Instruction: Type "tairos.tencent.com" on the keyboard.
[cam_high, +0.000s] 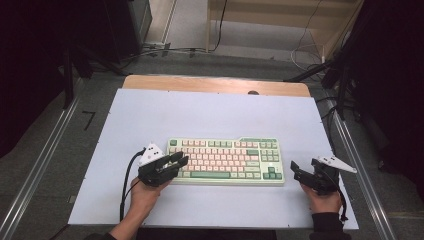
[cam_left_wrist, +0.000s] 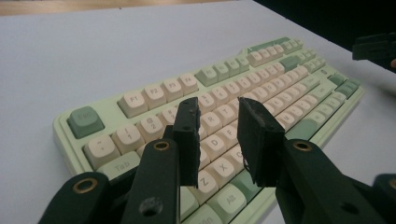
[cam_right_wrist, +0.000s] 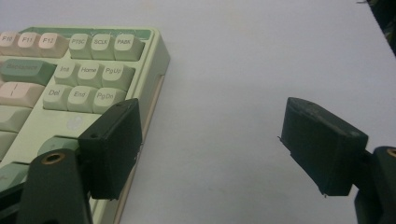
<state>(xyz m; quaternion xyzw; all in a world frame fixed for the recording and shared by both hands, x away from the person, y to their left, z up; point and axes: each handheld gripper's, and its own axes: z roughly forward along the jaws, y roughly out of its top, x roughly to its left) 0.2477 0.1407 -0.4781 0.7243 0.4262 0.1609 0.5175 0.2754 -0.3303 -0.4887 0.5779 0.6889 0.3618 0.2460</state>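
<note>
The left gripper (cam_high: 179, 161) hangs over the left end of the green and cream keyboard (cam_high: 226, 161), its jaws a narrow gap apart with nothing between them and the letter keys just ahead. The right gripper (cam_high: 296, 169) sits just off the keyboard's right edge, jaws spread wide and empty above the white table cover (cam_high: 210, 112).
</note>
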